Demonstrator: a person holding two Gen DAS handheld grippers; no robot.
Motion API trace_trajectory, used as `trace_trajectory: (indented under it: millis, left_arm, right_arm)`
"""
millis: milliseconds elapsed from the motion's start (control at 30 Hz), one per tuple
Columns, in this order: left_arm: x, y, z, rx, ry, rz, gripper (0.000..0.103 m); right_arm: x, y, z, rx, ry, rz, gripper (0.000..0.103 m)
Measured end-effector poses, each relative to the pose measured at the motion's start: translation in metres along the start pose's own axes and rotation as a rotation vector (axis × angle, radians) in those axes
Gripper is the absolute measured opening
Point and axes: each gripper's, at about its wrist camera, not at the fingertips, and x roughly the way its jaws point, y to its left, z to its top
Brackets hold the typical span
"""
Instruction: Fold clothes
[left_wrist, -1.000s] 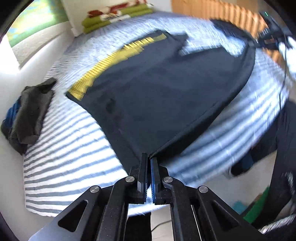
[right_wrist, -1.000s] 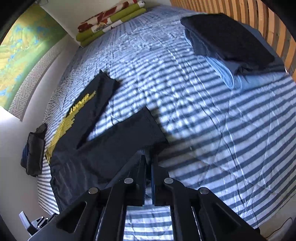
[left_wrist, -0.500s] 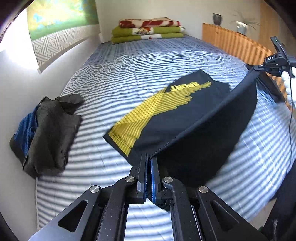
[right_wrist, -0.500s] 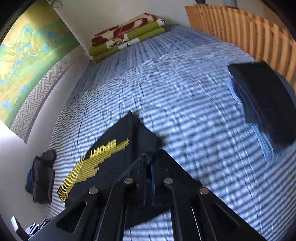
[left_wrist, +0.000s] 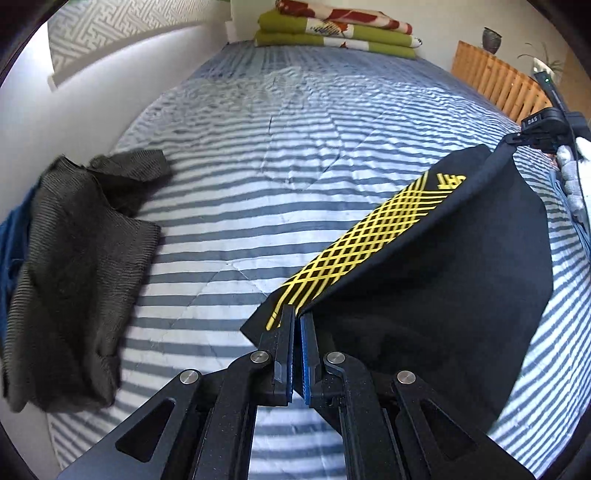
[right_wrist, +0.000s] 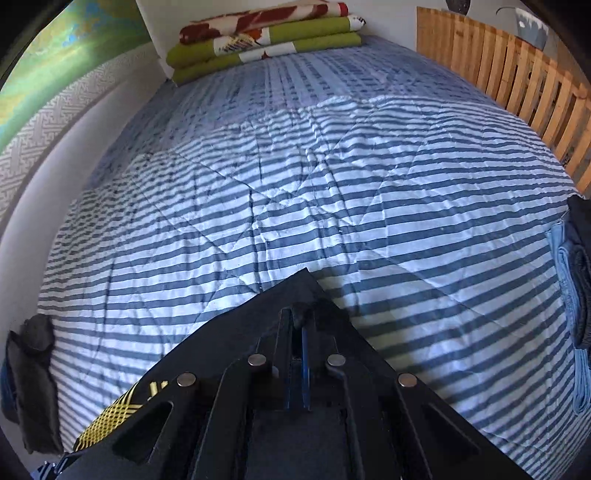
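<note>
A black shirt (left_wrist: 436, 280) with a yellow lattice print (left_wrist: 373, 243) hangs stretched between my two grippers above the striped bed. My left gripper (left_wrist: 297, 317) is shut on one corner of its edge. The right gripper (left_wrist: 532, 137) shows at the right edge of the left wrist view, pinching the opposite corner. In the right wrist view the right gripper (right_wrist: 297, 320) is shut on a bunched bit of the black shirt (right_wrist: 258, 321), which drapes under the fingers; the yellow print (right_wrist: 114, 417) peeks out at lower left.
The blue-and-white striped bedcover (right_wrist: 332, 206) fills both views. A crumpled dark grey garment (left_wrist: 74, 258) lies at the bed's left edge. Folded green and red blankets (right_wrist: 266, 40) sit at the head. A folded stack of clothes (right_wrist: 576, 280) lies at the right, by a wooden slatted board (right_wrist: 517, 81).
Both grippers have carried the shirt's held edge across the bed toward the head. The shirt has folded over itself, so less yellow print shows. The grey garment now looms larger at left.
</note>
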Motion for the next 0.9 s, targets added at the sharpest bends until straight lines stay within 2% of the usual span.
trace_trajectory:
  millis: [333, 500, 533, 567, 600, 667, 733, 767, 833, 900]
  left_arm:
    - [0.033, 0.011, 0.006, -0.002, 0.027, -0.002, 0.002]
    - [0.035, 0.011, 0.006, -0.004, 0.025, 0.01, 0.002]
    - [0.035, 0.012, 0.006, -0.005, 0.024, 0.005, 0.002]
    - [0.035, 0.012, 0.006, -0.008, 0.026, 0.002, 0.003]
    - [0.034, 0.013, 0.005, -0.015, 0.031, 0.005, 0.006]
    - [0.036, 0.018, 0.007, -0.049, 0.053, -0.02, 0.011]
    - [0.033, 0.023, 0.008, -0.083, 0.057, 0.01, 0.036]
    - [0.029, 0.025, 0.008, -0.09, 0.047, 0.022, 0.042]
    - [0.017, 0.029, 0.007, -0.098, 0.027, 0.038, 0.044]
    - [0.001, 0.03, 0.004, -0.103, 0.003, 0.038, 0.044]
  right_arm:
    - [0.053, 0.019, 0.016, -0.008, 0.042, -0.032, 0.004]
    - [0.061, 0.022, 0.028, -0.027, 0.058, 0.088, 0.007]
    - [0.059, 0.02, 0.03, -0.025, 0.049, 0.099, 0.015]
    - [0.057, 0.016, 0.033, -0.023, 0.044, 0.09, 0.034]
    - [0.054, 0.012, 0.035, -0.015, 0.037, 0.077, 0.043]
    - [0.043, -0.001, 0.038, 0.006, -0.003, 0.062, 0.047]
    - [0.03, -0.012, 0.037, 0.018, -0.036, 0.062, 0.047]
    - [0.022, -0.02, 0.036, 0.021, -0.047, 0.066, 0.047]
    - [0.005, -0.033, 0.025, 0.005, -0.023, 0.123, 0.047]
    - [-0.009, -0.04, 0.009, -0.025, 0.003, 0.123, 0.047]
